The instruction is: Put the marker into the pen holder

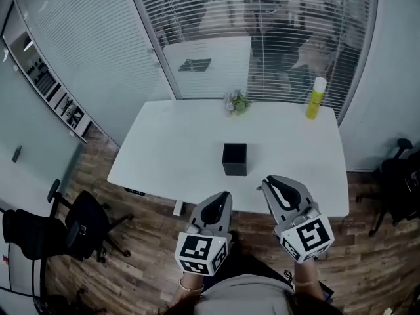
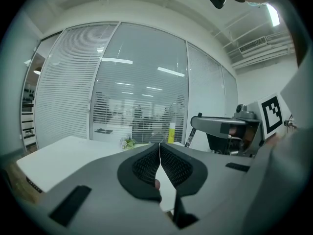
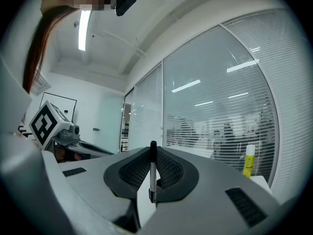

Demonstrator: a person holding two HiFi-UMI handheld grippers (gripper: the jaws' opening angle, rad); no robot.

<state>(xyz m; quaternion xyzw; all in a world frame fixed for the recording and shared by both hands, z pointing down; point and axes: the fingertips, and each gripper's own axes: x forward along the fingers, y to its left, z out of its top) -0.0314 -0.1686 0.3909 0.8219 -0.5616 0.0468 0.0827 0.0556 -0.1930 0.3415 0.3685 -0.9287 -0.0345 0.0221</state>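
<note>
**Tool state.** The right tool [image 3: 152, 153] is clamping the marker [image 3: 152, 176] between its ribbed pads. The marker's long axis is running across the jaws, upright in the right gripper view, with its dark capped end projecting just beyond the jaw tips. The left tool [image 2: 160, 153] is sitting with its jaws together and is carrying nothing.

**Governing relation.** In the head view, the pen holder [image 1: 234, 159], a black cube, is standing on the white worktop [image 1: 170, 143] near the worktop's near edge. It is lying ahead of the right tool [image 1: 275, 186] and to that tool's left. The left tool [image 1: 220, 202] is hovering just short of the holder on the person's side. Both tools are about equally near, but only the right one is loaded. Judged from this, the coming move is calling for a forward-left carry, with the marker's axis turned to vertical above the holder's top before release. The holder's opening is not discernible from above, and neither gripper view is showing the holder.

**Surroundings.** A small plant [image 1: 236, 102] and a yellow-green bottle [image 1: 315, 97] are standing at the far edge, well apart from the holder. Nothing is lying between the right tool and the holder. The left tool, close beside the approach line, is the only likely obstruction.
</note>
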